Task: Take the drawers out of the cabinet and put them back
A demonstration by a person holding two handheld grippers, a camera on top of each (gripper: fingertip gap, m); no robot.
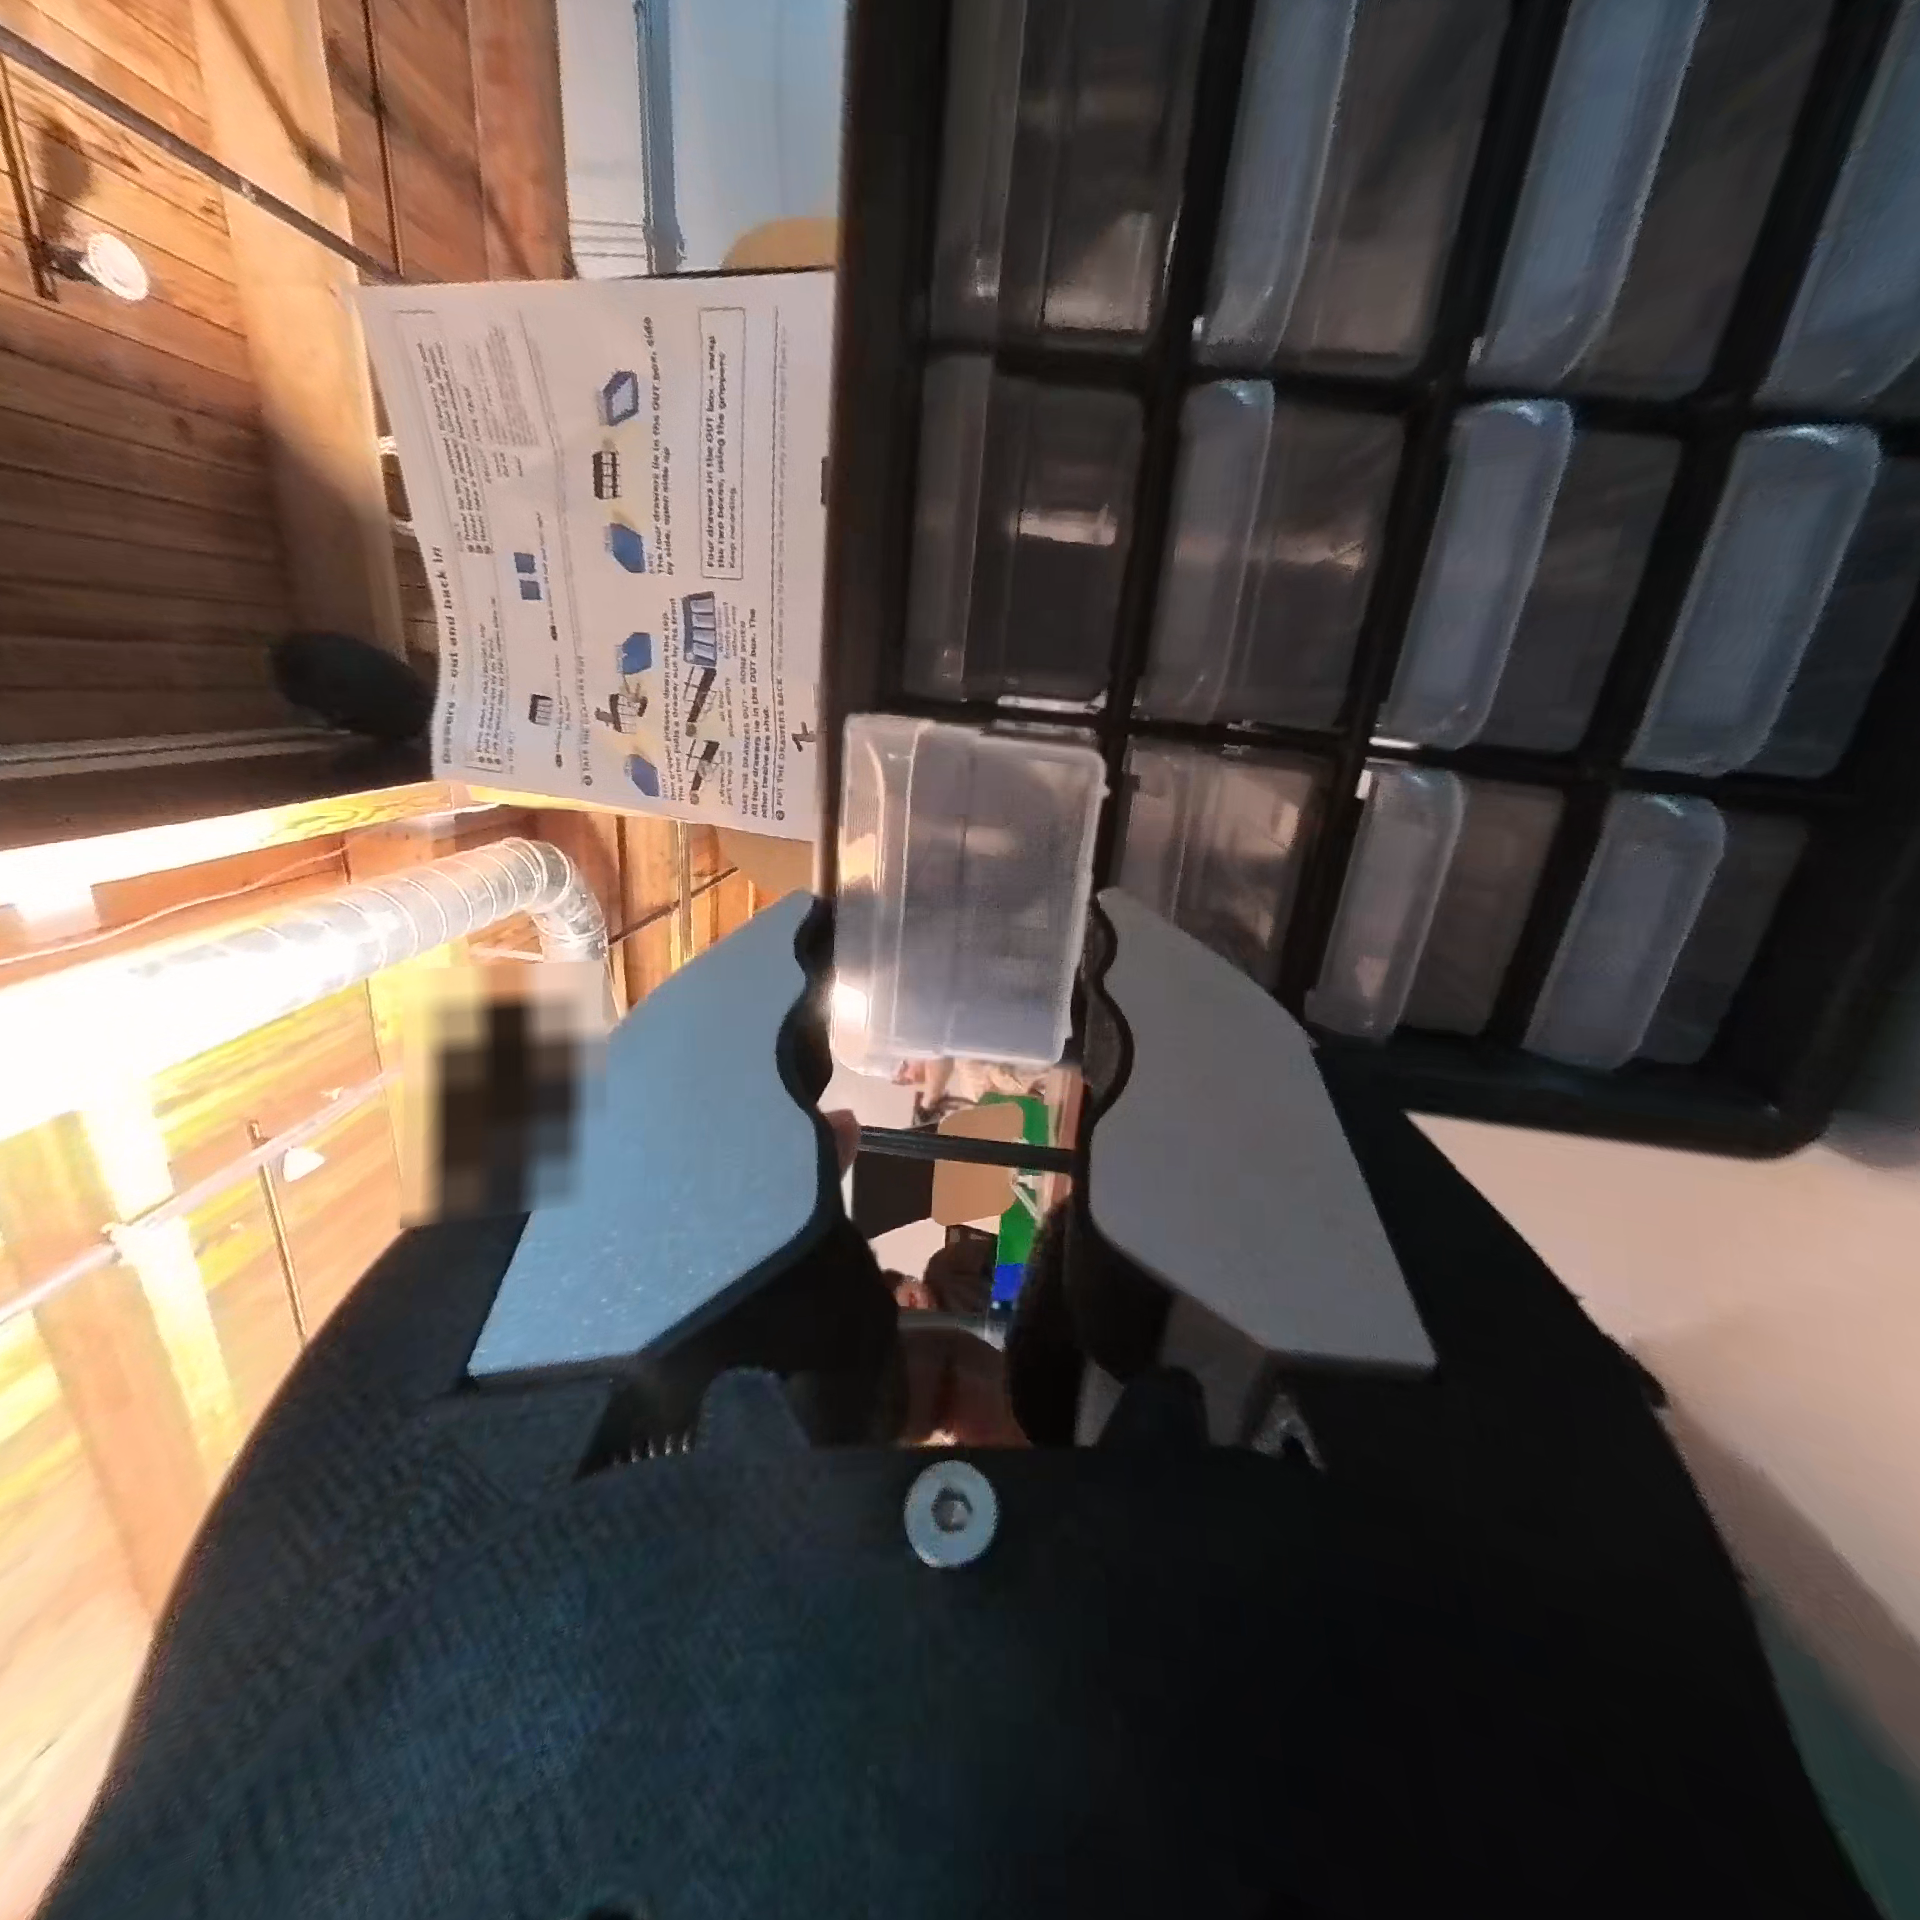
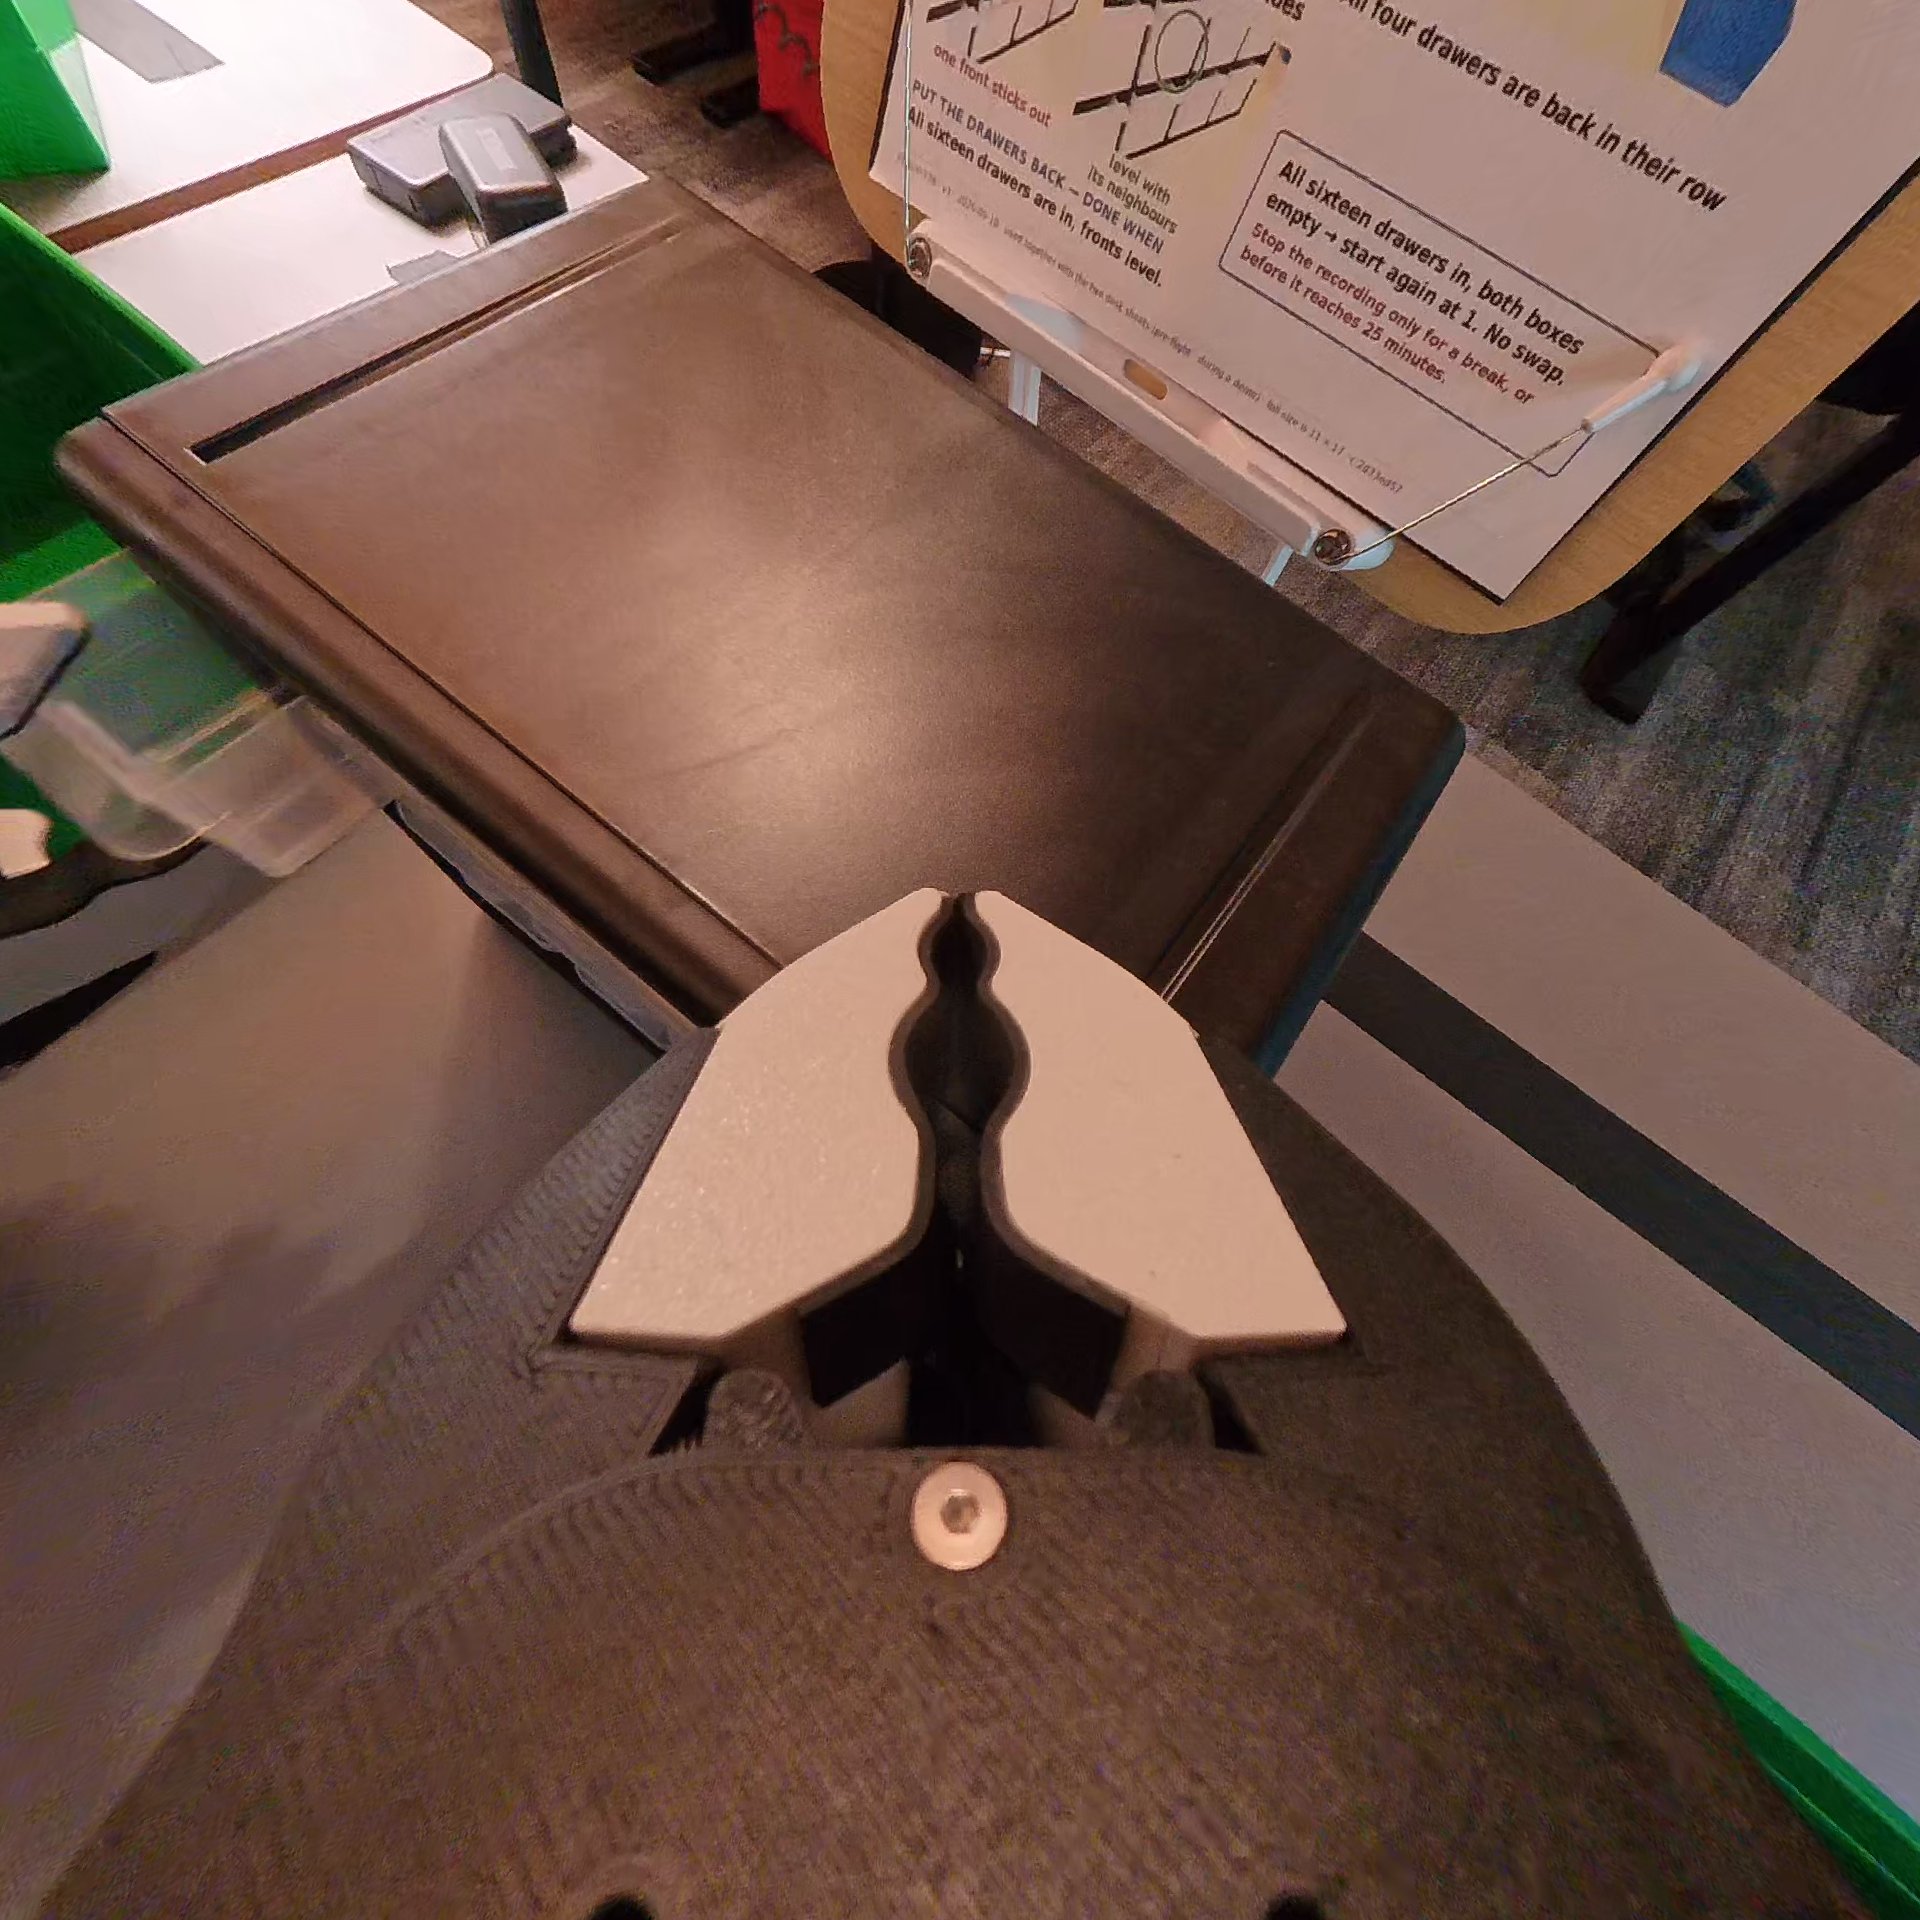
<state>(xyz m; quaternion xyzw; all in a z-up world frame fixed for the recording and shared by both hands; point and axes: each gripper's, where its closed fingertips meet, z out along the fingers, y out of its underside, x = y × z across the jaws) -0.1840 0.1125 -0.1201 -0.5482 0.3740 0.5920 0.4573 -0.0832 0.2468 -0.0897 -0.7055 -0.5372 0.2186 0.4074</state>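
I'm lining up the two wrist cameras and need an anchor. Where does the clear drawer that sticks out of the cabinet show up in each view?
Left wrist view: the clear drawer is at centre, between the left gripper fingers, protruding from the black cabinet.
Right wrist view: clear drawer at the far left edge, blurred, beside the cabinet's front edge.
Shared landmark: the black cabinet, seen from its front in the left view, from its top in the right.

Printed instruction sheet (image 1: 613, 551) beside the cabinet (image 1: 1351, 582); another sheet (image 2: 1382, 208) on a stand.
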